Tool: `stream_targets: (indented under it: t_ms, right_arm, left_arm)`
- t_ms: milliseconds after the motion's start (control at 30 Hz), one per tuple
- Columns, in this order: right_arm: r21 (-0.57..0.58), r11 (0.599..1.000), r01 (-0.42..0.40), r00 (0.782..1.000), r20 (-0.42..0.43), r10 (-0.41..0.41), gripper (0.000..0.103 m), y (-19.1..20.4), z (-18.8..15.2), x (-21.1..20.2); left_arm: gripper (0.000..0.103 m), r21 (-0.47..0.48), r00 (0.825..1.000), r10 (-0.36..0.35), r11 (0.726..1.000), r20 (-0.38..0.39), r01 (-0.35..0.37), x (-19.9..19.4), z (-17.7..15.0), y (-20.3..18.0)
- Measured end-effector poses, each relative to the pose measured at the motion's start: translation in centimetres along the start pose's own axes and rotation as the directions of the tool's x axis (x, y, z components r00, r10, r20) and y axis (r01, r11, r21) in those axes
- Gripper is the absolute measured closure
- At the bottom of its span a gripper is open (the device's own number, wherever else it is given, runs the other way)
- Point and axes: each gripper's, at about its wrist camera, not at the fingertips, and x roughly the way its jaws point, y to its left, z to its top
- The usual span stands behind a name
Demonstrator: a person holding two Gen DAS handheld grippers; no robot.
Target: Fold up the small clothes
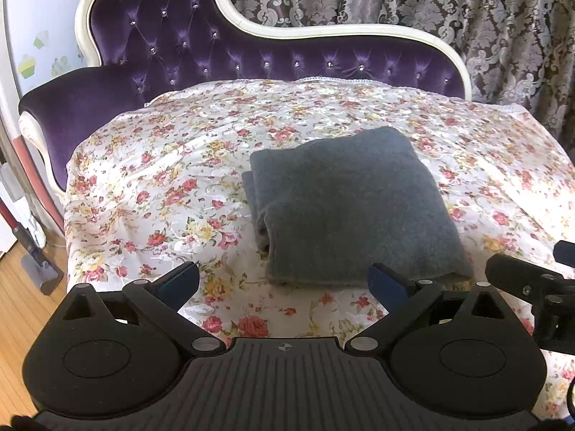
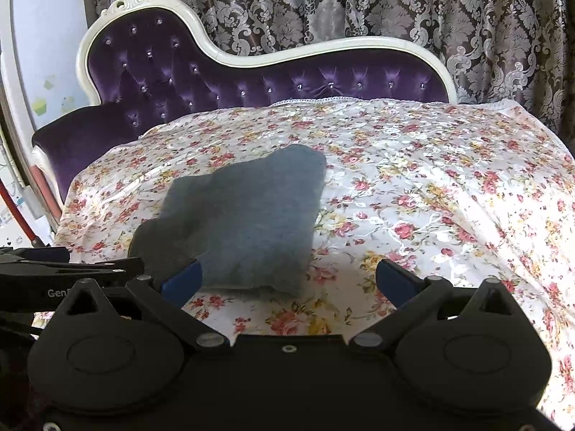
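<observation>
Jaws on both my left gripper (image 1: 284, 282) and right gripper (image 2: 287, 280) stand wide, holding nothing. One grey cloth (image 1: 352, 208) lies folded on the flowered sheet (image 1: 151, 165) over the purple sofa (image 1: 201, 54), just ahead of both grippers. It looks soft, thick, light and limp, likely to sag, and the glossy sheet may let it slide. I would pinch its near edge through all layers. Count: one cloth, two grippers.

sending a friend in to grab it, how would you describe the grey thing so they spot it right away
Find the purple button-tufted chaise with the white carved frame, its seat draped in a glossy floral sheet. Near the middle of that sheet lies a folded square of fuzzy grey knit fabric, the only plain, dark, matte item on the flowery cover.
</observation>
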Motion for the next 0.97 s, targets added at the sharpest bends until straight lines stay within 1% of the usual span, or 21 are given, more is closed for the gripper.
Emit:
stream_targets:
  t_ms: [533, 833, 967]
  right_arm:
    - [0.002, 1.000, -0.022, 0.999, -0.030, 0.022, 0.001, 0.35, 0.08, 0.56]
    - [0.012, 0.999, -0.031, 0.999, -0.040, 0.031, 0.001, 0.39, -0.02, 0.72]
    - [0.015, 0.999, -0.033, 0.998, -0.045, 0.034, 0.001, 0.36, -0.08, 0.79]
  left_arm:
    - [0.001, 0.009, 1.000, -0.008, 1.000, -0.008, 0.008, 0.19, -0.14, -0.29]
    - [0.001, 0.029, 1.000, -0.002, 1.000, 0.005, 0.002, 0.16, -0.39, -0.44]
    - [0.001, 0.030, 1.000, -0.012, 0.999, 0.001, 0.011, 0.19, -0.34, -0.29]
